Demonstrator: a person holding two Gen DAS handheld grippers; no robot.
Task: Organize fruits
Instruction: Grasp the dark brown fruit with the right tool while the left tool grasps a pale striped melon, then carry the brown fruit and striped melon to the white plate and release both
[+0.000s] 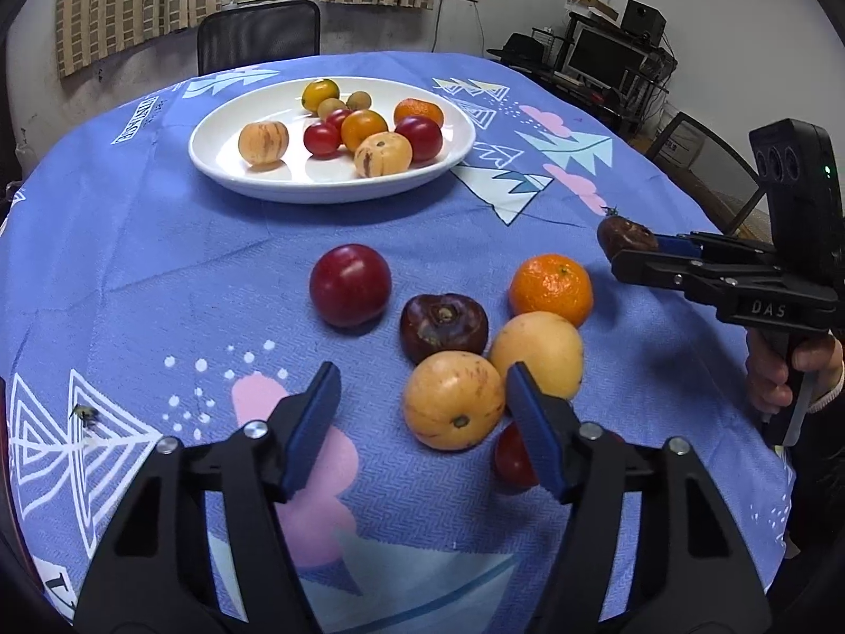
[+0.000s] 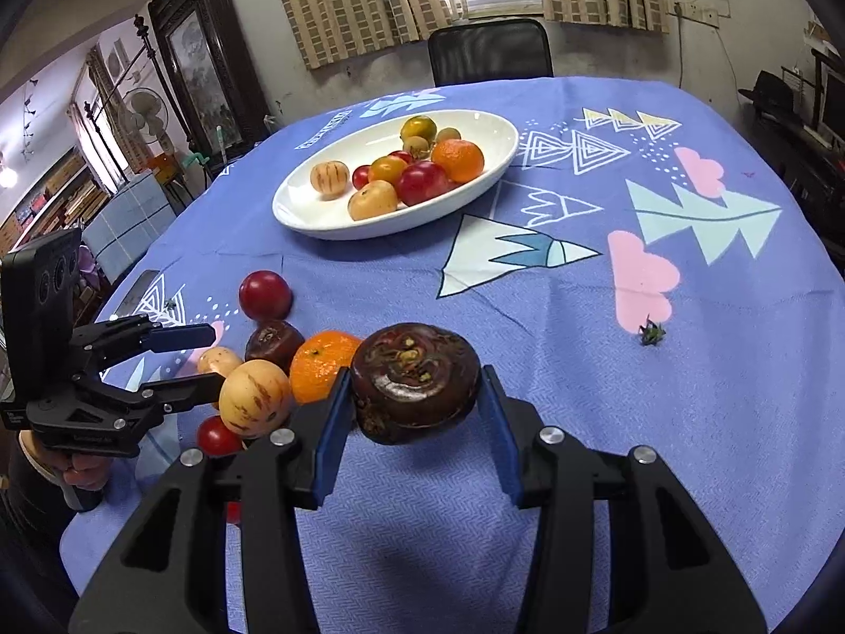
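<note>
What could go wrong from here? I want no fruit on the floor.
1. The dark fruit is clamped only at its sides by the right gripper; it may slip out above the tablecloth.
2. The plate is crowded; dropping it there could knock the orange loose.

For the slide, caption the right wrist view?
Right claw holds a dark fruit above the tablecloth, plate of fruit beyond.

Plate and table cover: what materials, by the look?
Plate: likely glazed ceramic; white, glossy, with sharp highlights on its rim, though melamine can't be excluded. Table cover: woven fabric, matte; a herringbone weave and soft creases show, with printed trees and clouds.
</note>
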